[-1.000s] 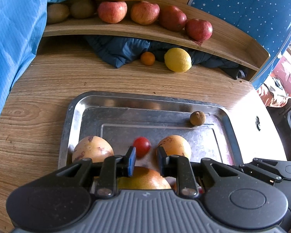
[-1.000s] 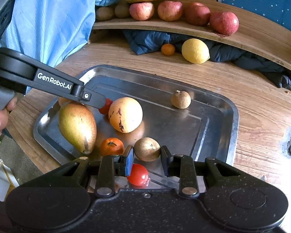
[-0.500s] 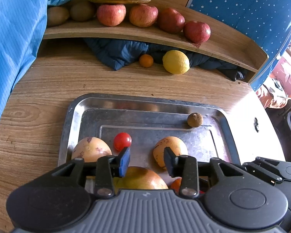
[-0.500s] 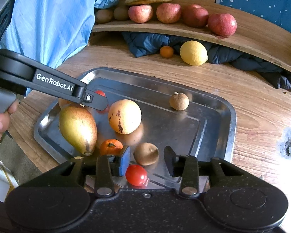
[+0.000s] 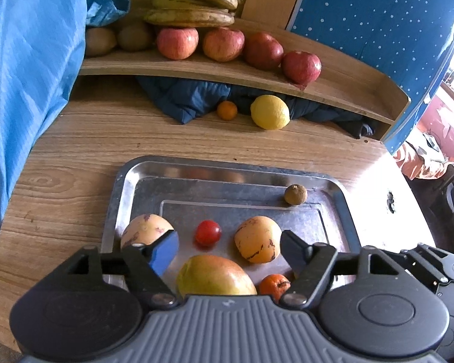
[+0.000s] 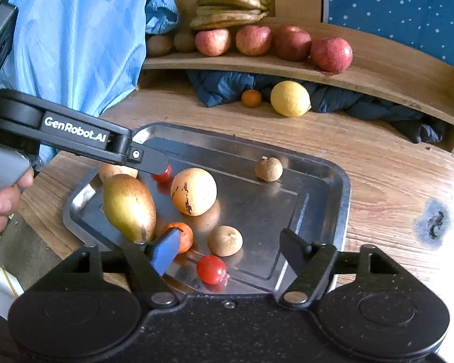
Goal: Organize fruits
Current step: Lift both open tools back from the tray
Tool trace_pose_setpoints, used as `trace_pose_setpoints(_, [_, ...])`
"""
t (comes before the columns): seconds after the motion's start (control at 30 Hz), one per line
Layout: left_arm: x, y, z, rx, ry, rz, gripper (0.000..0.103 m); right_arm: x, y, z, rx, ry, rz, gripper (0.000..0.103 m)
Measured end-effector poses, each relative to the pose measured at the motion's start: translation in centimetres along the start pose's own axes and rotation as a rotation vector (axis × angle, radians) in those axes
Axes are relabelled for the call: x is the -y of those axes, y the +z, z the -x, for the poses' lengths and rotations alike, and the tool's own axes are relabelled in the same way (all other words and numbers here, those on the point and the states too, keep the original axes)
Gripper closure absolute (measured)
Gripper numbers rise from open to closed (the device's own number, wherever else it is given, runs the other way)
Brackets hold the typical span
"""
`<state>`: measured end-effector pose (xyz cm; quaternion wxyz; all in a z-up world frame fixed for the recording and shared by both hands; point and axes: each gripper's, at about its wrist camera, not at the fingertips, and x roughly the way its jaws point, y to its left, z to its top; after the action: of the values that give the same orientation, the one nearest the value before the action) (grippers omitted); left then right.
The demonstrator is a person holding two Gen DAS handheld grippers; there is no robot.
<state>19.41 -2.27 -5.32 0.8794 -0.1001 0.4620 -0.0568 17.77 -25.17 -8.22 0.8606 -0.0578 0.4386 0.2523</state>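
Observation:
A steel tray (image 5: 121, 181) on the wooden table holds several fruits. In the left wrist view my left gripper (image 5: 228, 242) hovers over its near end, jaws opening and gripping nothing. Beneath them lie a red tomato (image 5: 208, 232), a speckled yellow fruit (image 5: 258, 243) and a mango (image 5: 215, 275). In the right wrist view my right gripper (image 6: 230, 242) hangs over the tray (image 6: 345, 187), jaws opening, pads touching nothing. Another red tomato (image 6: 211, 269) and a brown round fruit (image 6: 225, 240) lie loose below. The left gripper's finger (image 6: 148, 160) partly hides the far tomato (image 6: 163, 175).
A curved wooden shelf (image 5: 196, 69) at the back carries apples (image 5: 177, 42), bananas (image 5: 193, 6) and kiwis. A lemon (image 5: 269, 112) and a small orange (image 5: 227, 110) lie by dark blue cloth under it. Light blue fabric (image 5: 24, 60) hangs left. A hand (image 6: 0, 205) grips the left handle.
Both grippers went from nearly shut to wide apart. The tomato that sat between the left fingers now lies free on the tray. The right gripper's tomato also lies free, and that gripper rose slightly.

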Motion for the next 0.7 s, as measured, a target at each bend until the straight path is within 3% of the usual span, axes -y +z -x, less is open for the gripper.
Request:
trace_pose_setpoints(0.23, [-0.2,-1.1,1.9,0.008,0.018,-0.034,0.006,0.4,-0.4,1.6,0.011,-0.009,-0.012,0.007])
trace_pose_setpoints(0.37, [-0.9,-2.0,2.9,-0.008,0.028,-0.045,0.005,0.4,-0.8,2.5,0.012,-0.004,-0.014,0.001])
trace_pose_setpoints(0.7, [-2.4,-4.1,4.3,-0.057,0.068,-0.05,0.002,0.0,-1.7,3.8,-0.027,-0.002,0.012,0.001])
